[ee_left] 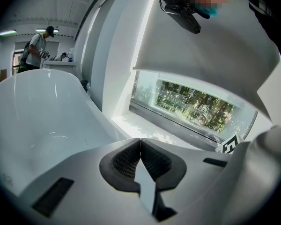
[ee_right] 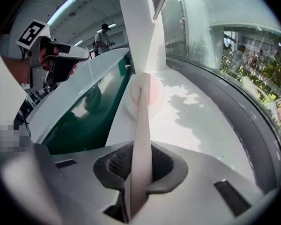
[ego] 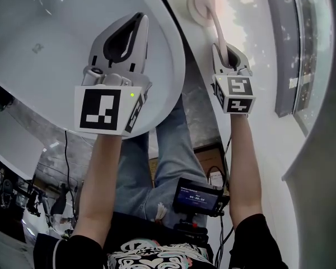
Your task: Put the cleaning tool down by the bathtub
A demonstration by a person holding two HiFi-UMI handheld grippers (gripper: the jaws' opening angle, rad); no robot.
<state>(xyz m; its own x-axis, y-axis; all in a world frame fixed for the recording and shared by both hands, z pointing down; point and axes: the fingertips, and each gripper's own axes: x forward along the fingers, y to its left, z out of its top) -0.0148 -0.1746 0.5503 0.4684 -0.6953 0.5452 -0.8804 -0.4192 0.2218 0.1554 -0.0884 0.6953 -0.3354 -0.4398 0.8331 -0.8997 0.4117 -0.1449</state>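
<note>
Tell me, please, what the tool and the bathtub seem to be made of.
The tool looks like smooth, matte plastic in pale pink: its handle is even, rigid and without grain. What its round head is made of I cannot tell. The bathtub is glossy white, probably acrylic or enamel: bright reflections streak its curved wall.
</note>
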